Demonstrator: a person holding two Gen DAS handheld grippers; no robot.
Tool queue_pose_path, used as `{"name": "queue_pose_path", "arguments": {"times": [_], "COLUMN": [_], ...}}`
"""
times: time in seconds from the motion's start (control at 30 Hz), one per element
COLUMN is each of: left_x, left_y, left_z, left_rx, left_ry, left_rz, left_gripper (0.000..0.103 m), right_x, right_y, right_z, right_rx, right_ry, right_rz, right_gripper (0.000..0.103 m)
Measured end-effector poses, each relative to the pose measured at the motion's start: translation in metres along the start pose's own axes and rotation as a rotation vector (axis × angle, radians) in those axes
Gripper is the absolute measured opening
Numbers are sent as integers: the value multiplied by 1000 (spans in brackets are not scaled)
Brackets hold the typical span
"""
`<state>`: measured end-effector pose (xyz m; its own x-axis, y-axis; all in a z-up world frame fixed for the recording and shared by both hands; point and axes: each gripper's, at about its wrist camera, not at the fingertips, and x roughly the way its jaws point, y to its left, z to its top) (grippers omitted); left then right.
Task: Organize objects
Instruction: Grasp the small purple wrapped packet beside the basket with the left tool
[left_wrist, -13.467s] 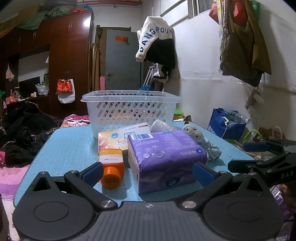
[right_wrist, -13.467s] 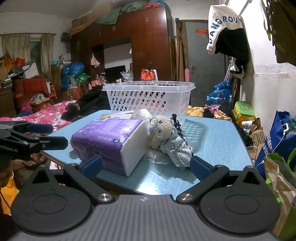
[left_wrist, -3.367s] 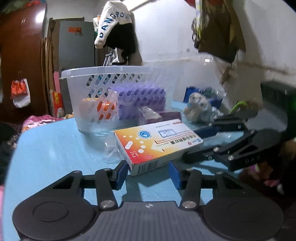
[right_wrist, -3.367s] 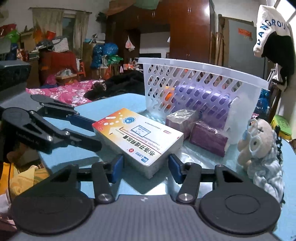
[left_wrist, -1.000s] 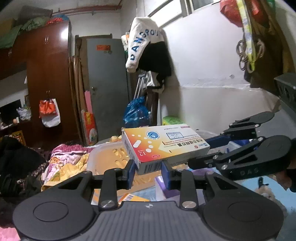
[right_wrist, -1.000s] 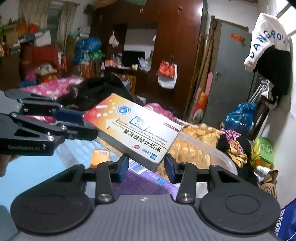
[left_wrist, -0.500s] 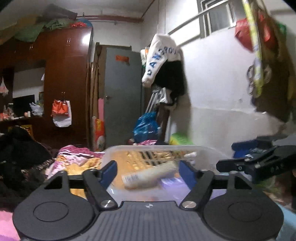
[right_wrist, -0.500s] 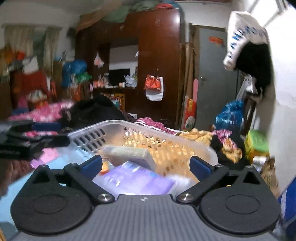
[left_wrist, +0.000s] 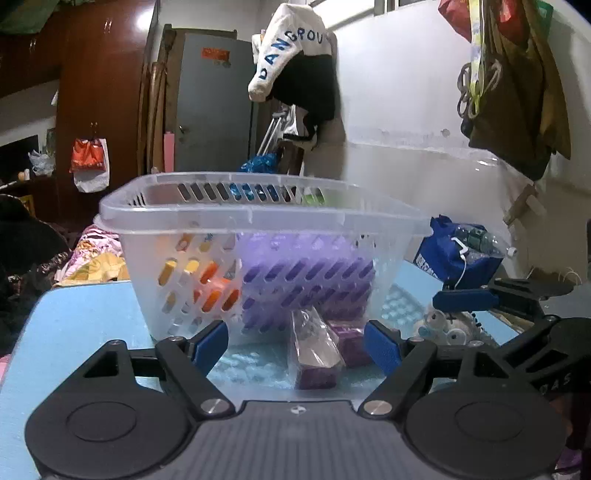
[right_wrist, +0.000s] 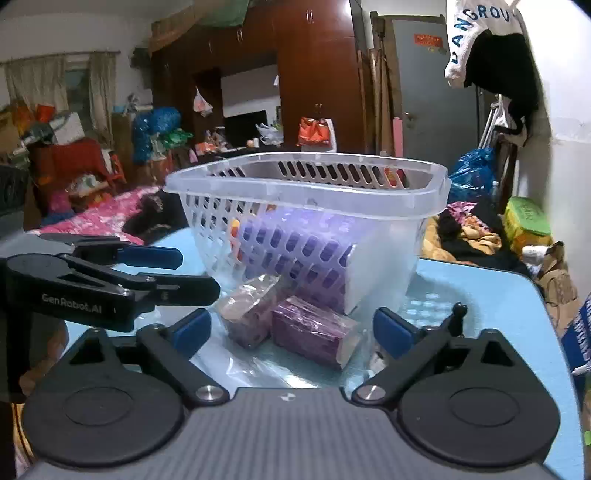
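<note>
both grippers level, side by side; left gripper (left_wrist: 296, 344) and right gripper (right_wrist: 291, 331) jaws spread wide, holding nothing.

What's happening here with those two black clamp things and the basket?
A person is tidying the blue table with a gripper in each hand. Both the left gripper and right gripper are open and empty, low in front of the clear basket. A purple pack and something orange are in the basket. Two purple packets in plastic wrap and a stuffed toy are not in it yet.
</note>
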<state>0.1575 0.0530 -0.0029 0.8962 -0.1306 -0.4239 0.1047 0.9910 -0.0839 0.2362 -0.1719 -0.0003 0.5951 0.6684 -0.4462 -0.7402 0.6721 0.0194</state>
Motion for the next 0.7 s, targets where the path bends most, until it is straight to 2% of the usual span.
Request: {"name": "queue_pose_path", "arguments": {"times": [0.07,0.17,0.3,0.43,0.6,0.7], "left_x": [3,12,26,32,38,44], "left_y": [-1,-11,-19,-19,-16,-18], "left_z": [-2,1,0,-2,-6,-9], "left_rx": [1,5,4,-10,-17,-1], "left_ry": [12,35,63,77,92,111], "left_rz": [1,-6,8,22,33,60], "left_gripper": [84,84,84,83,81,74], "right_x": [-3,-15,-35,-35,-44,-41], "right_y": [1,-8,-6,-4,1,13], "right_z": [-2,-8,-14,-19,-28,-30], "right_rx": [-17,46,65,70,118,88], "right_ry": [-1,-27,-59,-43,-64,-45], "right_rz": [-31,35,29,17,85,115], "right_gripper": [87,86,86,86,87,87]}}
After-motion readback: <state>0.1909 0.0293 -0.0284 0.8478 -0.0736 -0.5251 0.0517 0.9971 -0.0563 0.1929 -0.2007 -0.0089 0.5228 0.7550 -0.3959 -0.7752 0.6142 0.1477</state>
